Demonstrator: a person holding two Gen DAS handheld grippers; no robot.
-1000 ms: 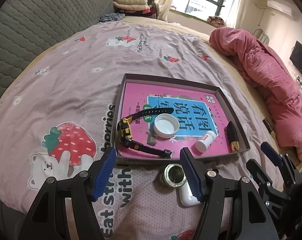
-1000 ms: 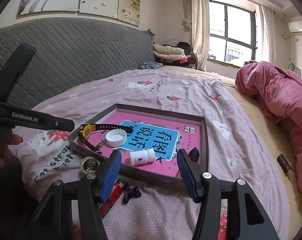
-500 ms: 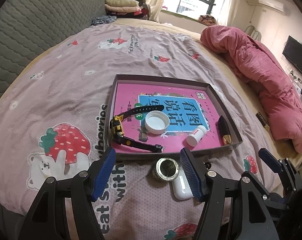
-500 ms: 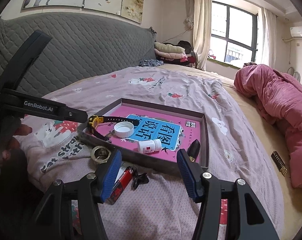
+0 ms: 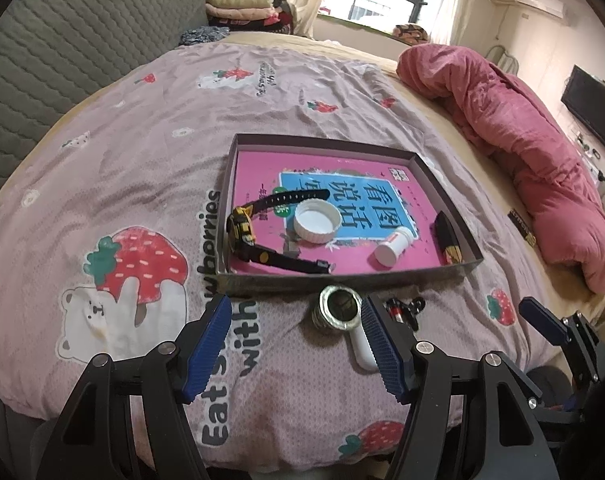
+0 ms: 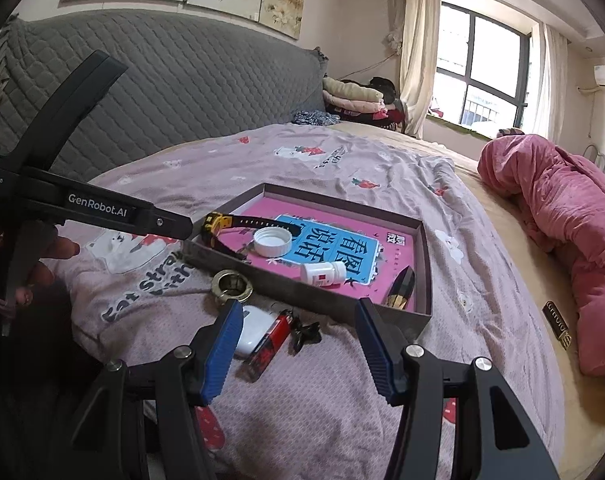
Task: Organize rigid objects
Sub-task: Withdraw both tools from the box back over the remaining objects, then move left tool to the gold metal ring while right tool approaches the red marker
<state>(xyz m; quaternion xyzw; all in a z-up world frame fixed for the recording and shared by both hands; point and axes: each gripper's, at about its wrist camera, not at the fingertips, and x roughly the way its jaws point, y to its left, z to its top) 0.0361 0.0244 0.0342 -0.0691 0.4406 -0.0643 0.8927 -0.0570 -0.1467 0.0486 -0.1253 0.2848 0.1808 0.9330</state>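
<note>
A bed point(image 5: 150, 128) under a pink strawberry-print sheet carries a shallow cardboard tray point(image 5: 342, 280) lined with a pink and blue booklet point(image 5: 342, 188). Already in the tray lie a yellow and black wristwatch point(image 5: 244, 232), a white screw cap point(image 5: 317, 222), a small white pill bottle point(image 5: 394, 246) on its side and a dark tapered piece point(image 5: 446, 238) against the right wall. Outside it, just beside the near wall, wait a metal threaded ring point(image 5: 339, 306), a white earbud case point(image 6: 254, 330), a red lighter point(image 6: 272, 340) and a small black clip point(image 6: 306, 332). The left gripper point(image 5: 294, 344) and the right gripper point(image 6: 298, 344) both hover over this cluster with jaws apart and nothing between them. The step in hand looks like picking the next loose piece. The ring sits nearest the left jaws, the lighter and case under the right; whichever goes first needs a descent onto soft bedding, a centred close, then a lift over the tray wall.
</note>
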